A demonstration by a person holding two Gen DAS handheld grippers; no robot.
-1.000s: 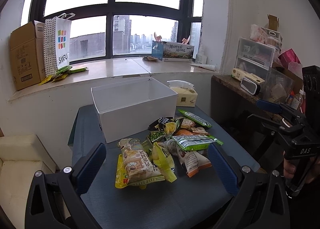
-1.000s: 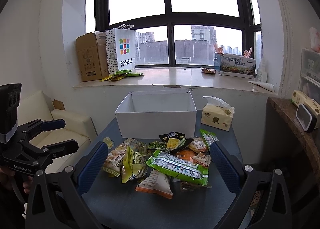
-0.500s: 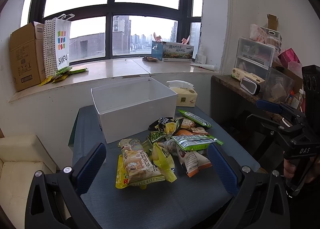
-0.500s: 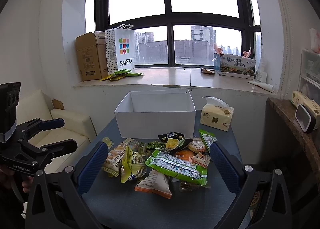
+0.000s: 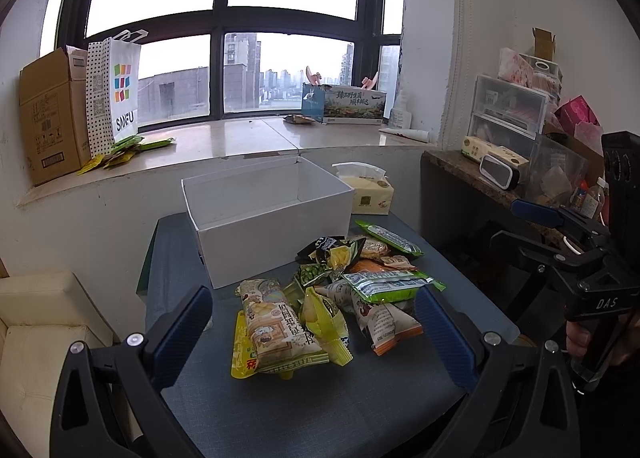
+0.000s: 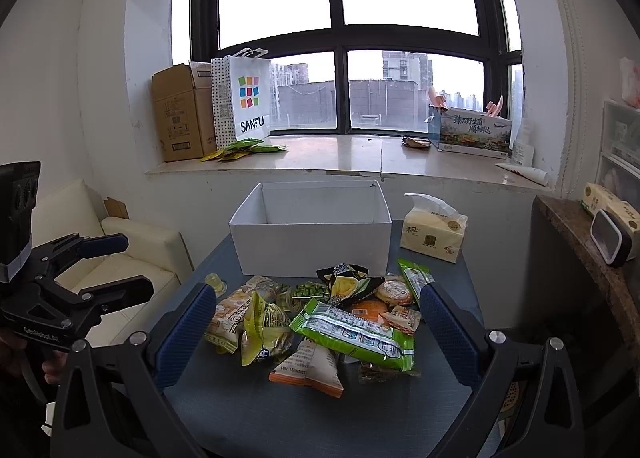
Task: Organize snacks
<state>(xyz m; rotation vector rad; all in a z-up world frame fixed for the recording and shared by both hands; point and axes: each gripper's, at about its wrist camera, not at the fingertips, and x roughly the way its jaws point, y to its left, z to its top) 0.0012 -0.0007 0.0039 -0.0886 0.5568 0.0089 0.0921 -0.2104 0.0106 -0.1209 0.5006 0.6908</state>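
Note:
A heap of snack packets (image 5: 328, 298) (image 6: 320, 314) lies on the dark blue table (image 5: 320, 410) (image 6: 312, 418), in front of an empty white box (image 5: 276, 234) (image 6: 312, 238). On top lies a long green packet (image 6: 356, 334) (image 5: 388, 286); a beige packet (image 5: 276, 330) sits at the near left. My left gripper (image 5: 316, 318) hangs open above the near table edge, short of the heap, with nothing between its fingers. My right gripper (image 6: 316, 314) is open too, framing the heap from the near side. Each gripper shows in the other's view, off the table's side.
A tissue pack (image 5: 368, 193) (image 6: 434, 234) stands right of the box. Behind runs a windowsill with a cardboard box (image 6: 180, 117), a SANFU bag (image 6: 248, 97) and green packets (image 6: 240, 147). A cream sofa (image 6: 120, 254) is left, a cluttered shelf (image 5: 500, 173) right.
Almost nothing has shifted; the right wrist view has crept slightly closer to the heap. Both grippers stay open.

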